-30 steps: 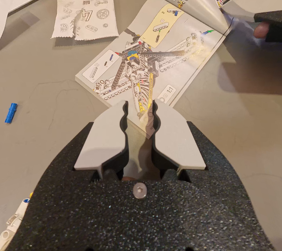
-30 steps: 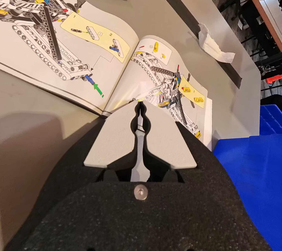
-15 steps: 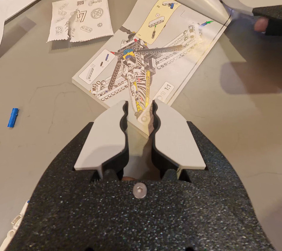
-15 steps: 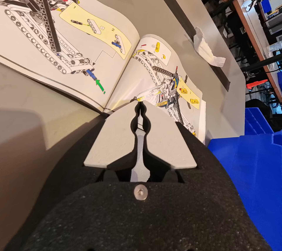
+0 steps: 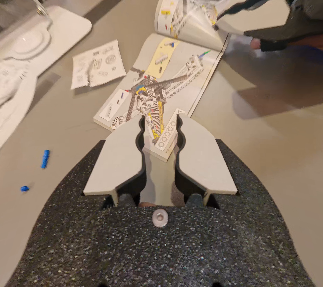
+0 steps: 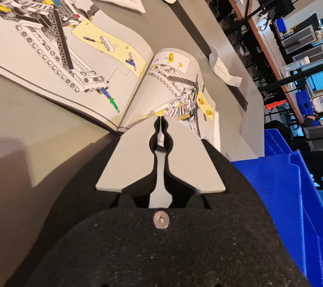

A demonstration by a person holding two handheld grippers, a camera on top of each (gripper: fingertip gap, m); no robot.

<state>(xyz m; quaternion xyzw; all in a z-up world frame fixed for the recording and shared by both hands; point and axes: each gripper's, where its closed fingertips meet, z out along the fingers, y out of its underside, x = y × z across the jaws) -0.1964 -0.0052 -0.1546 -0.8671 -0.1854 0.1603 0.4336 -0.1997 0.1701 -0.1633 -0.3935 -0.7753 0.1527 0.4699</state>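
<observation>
Right wrist view shows the right gripper pinching a lifted page of the open booklet; a blue bin sits beside the booklet, its inside hidden. Left gripper hangs over the booklet's near corner, fingers apart and holding nothing.

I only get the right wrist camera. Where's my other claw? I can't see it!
Observer: The left claw is open. Its fingers sit on either side of the booklet's near corner and are not squeezing it.
Operator: Any loose bits near it?
Observer: Yes. A blue pin and a smaller blue piece lie on the table, left of that claw.
Operator: What's under my own claw?
Observer: A person's fingertip pokes out just beneath the right claw.
</observation>
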